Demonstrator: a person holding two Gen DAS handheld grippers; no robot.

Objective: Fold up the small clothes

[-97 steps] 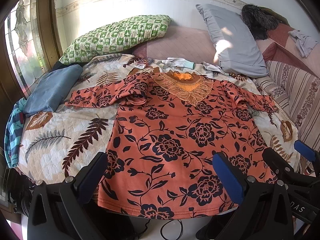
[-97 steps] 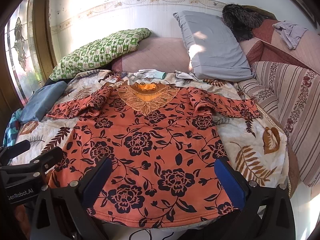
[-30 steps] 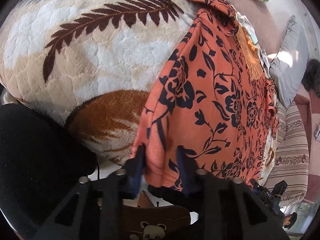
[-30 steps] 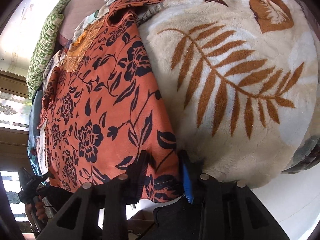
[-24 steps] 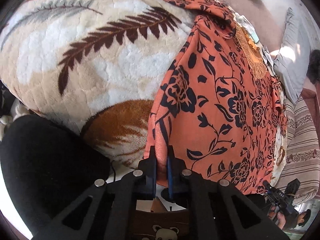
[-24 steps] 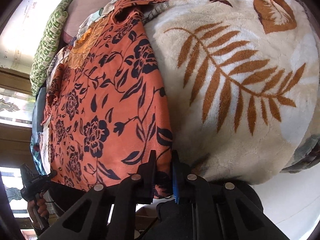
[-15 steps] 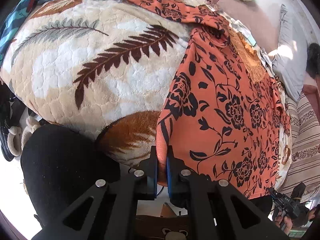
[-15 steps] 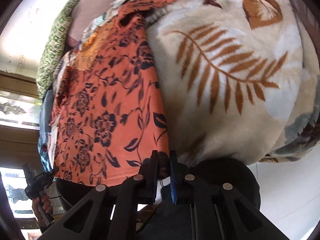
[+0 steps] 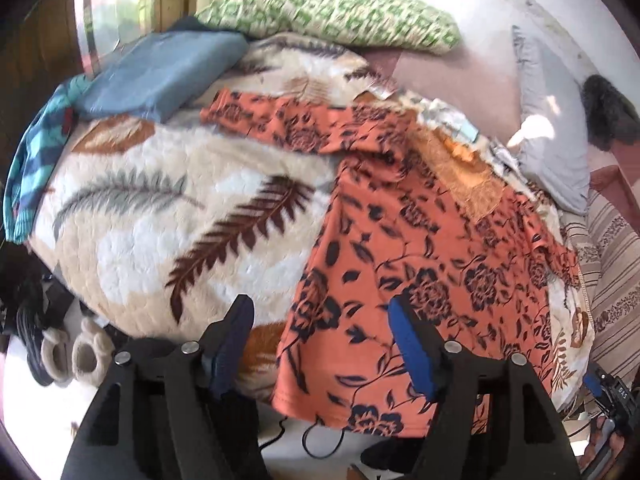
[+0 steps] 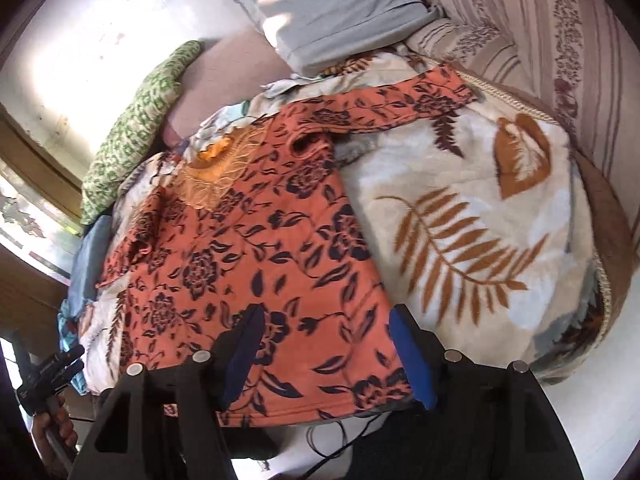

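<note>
Garment: orange black-flowered knit top (image 9: 420,248) flat on cream leaf-print fleece blanket (image 9: 160,208) (hem overhangs edge).
Left gripper (image 9: 326,344): jaws just opened wide, empty.
Right gripper (image 10: 326,350): likewise.

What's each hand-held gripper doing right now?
Left hand-held gripper: open, jaws just opened, holding nothing.
Right hand-held gripper: open, jaws just opened, orange floral top released.

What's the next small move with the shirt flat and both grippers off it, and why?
Probably bring the left gripper to the left sleeve and fold it across the body. The orange shirt lies spread on the blanket, hem over the bed edge, both sleeves out. Both grippers' jaws have just been opening and pinch nothing; the right gripper hovers over the hem.
</note>
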